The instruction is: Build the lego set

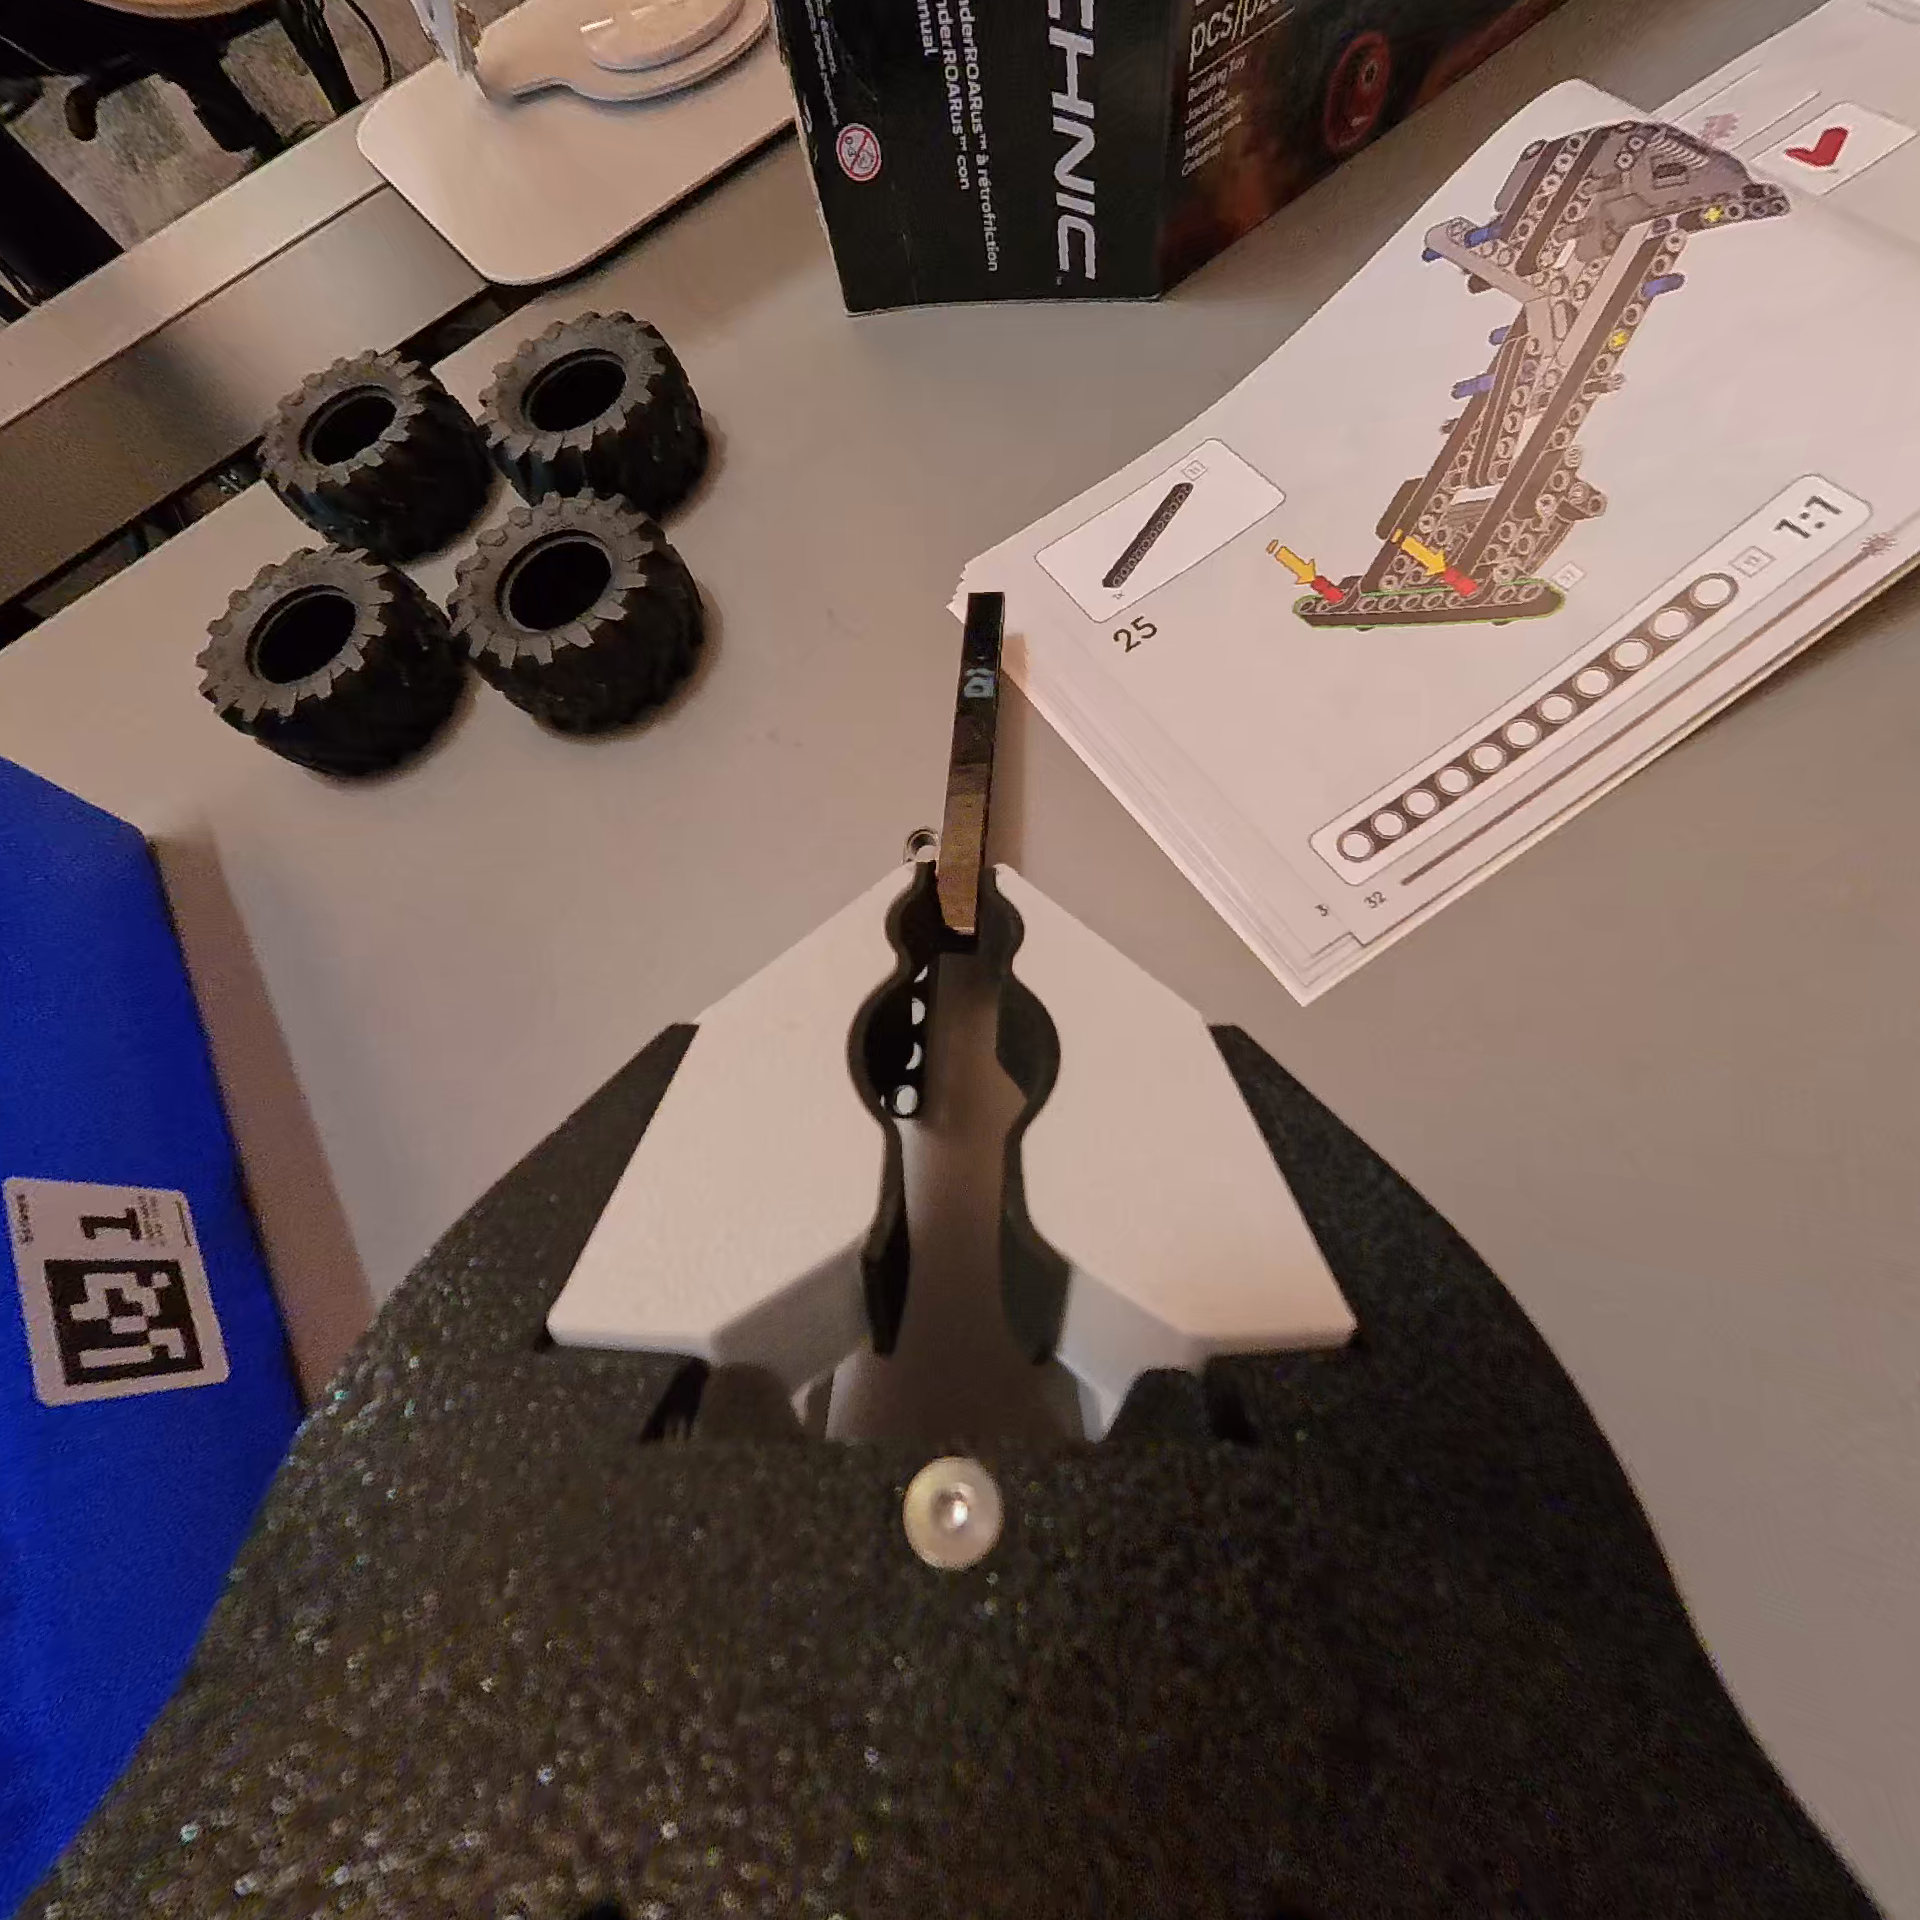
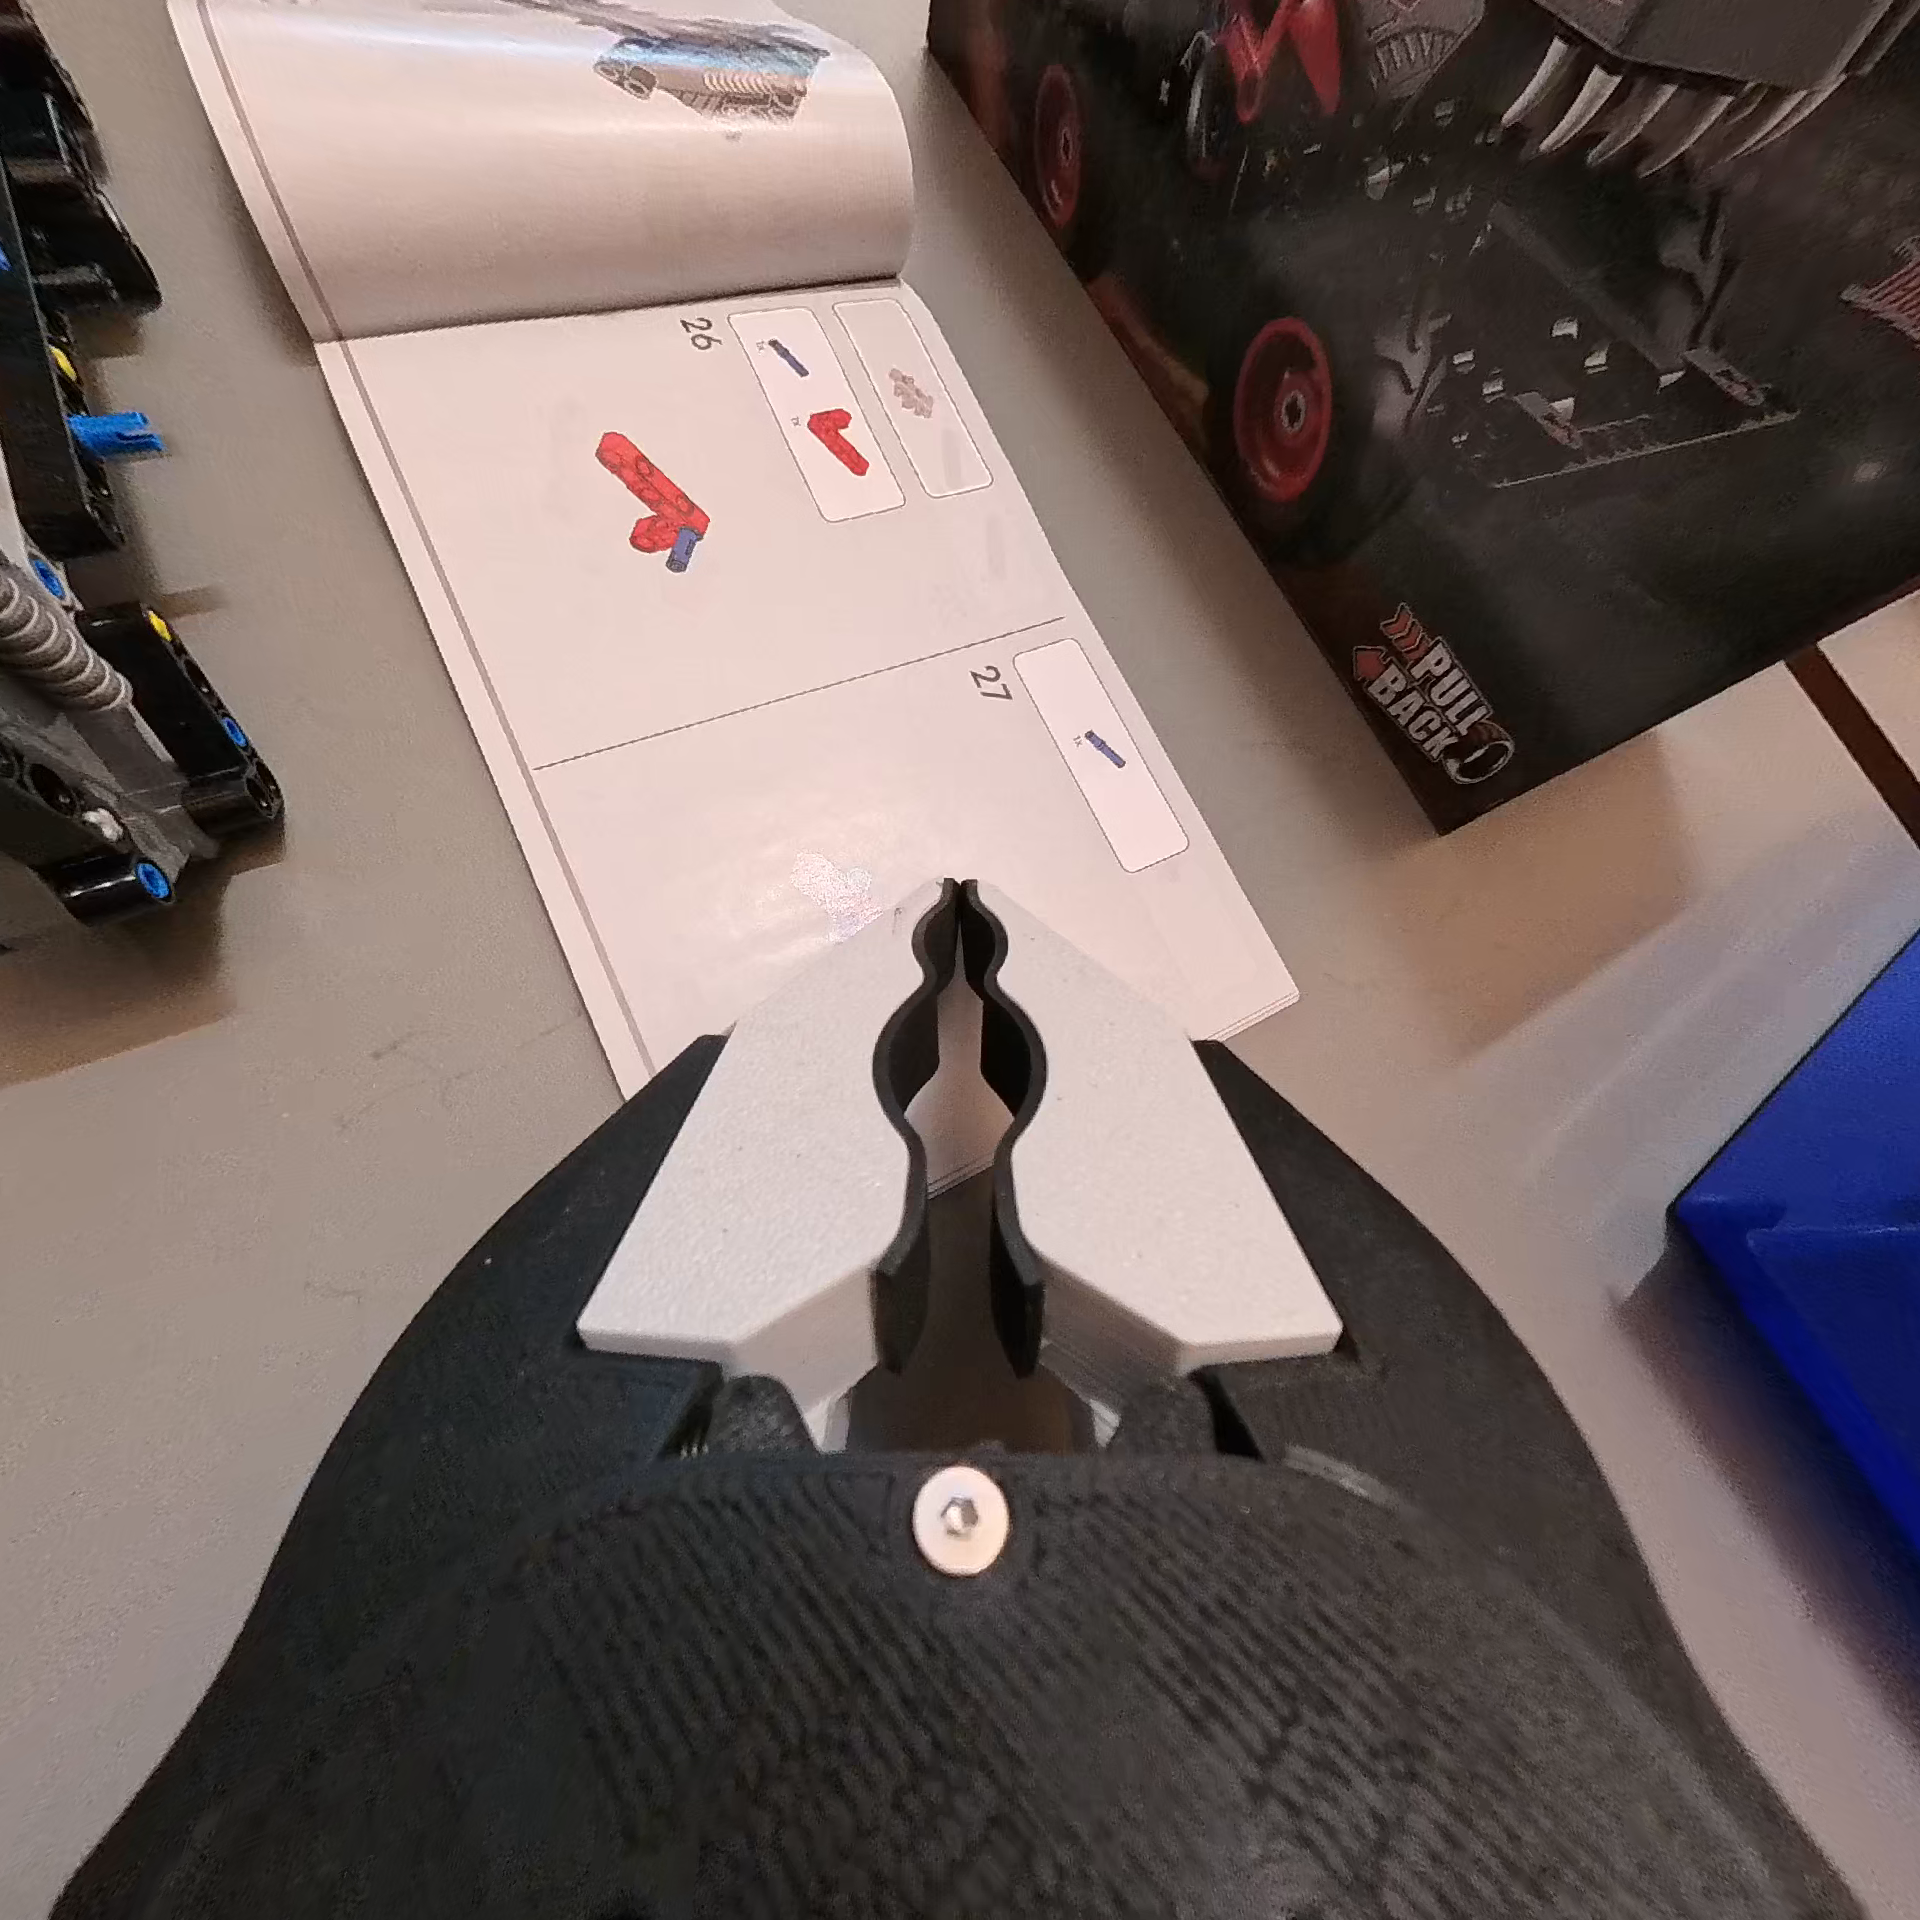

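My left gripper (image 1: 954,883) is shut on a long black beam with holes (image 1: 971,748), which sticks forward and up above the grey table. The open instruction booklet (image 1: 1455,582) lies to its right. My right gripper (image 2: 958,891) is shut and empty, its tips over the near edge of the instruction booklet (image 2: 727,644). The partly built black chassis with blue pins (image 2: 94,665) lies at the left edge of the right wrist view.
Several black tyres (image 1: 457,561) sit in a cluster left of the beam. The dark set box (image 1: 997,145) stands at the back; it also shows in the right wrist view (image 2: 1507,343). A blue bin (image 1: 94,1299) is at the left and a blue bin (image 2: 1829,1247) at the right. Across from one pair of fingers to the other is roughly 35 centimetres.
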{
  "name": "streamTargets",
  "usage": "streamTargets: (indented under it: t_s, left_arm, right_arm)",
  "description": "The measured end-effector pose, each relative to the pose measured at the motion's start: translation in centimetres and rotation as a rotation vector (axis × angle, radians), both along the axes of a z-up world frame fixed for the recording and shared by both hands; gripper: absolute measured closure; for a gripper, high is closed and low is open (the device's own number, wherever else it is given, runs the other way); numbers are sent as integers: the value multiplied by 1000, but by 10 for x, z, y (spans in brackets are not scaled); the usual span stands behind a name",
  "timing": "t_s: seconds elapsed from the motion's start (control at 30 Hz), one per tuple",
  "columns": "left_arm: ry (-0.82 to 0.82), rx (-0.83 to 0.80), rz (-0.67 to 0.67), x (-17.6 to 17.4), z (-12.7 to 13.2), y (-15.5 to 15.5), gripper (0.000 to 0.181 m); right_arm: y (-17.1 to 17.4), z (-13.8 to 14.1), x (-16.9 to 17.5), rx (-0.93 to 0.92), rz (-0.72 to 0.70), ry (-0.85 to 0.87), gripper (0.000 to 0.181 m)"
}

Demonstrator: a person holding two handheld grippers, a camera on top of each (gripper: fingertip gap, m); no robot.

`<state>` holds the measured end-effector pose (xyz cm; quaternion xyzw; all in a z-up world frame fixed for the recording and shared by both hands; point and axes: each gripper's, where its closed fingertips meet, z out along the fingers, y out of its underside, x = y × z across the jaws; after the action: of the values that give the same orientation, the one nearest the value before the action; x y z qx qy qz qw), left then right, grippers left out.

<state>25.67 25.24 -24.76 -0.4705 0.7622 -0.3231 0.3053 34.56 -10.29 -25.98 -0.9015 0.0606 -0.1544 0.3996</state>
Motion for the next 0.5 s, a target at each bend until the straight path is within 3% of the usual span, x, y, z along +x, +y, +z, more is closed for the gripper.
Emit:
streamTargets:
  t_s: [0.03, 0.23, 0.33, 0.5]
  left_arm:
    - [-2, -1, 0, 0, 0, 0, 175]
    - [-11, 0, -7, 0, 3, 0, 176]
    - [-24, -2, -95, -4, 7, -10, 176]
    - [38, -184, -194, -13, 8, -36, 176]
  right_arm:
    - [0, 0, 0, 0, 0, 0, 181]
    - [0, 0, 0, 0, 0, 0, 181]
    - [0, 0, 0, 0, 0, 1, 181]
    - [0, 0, 0, 1, 0, 2, 181]
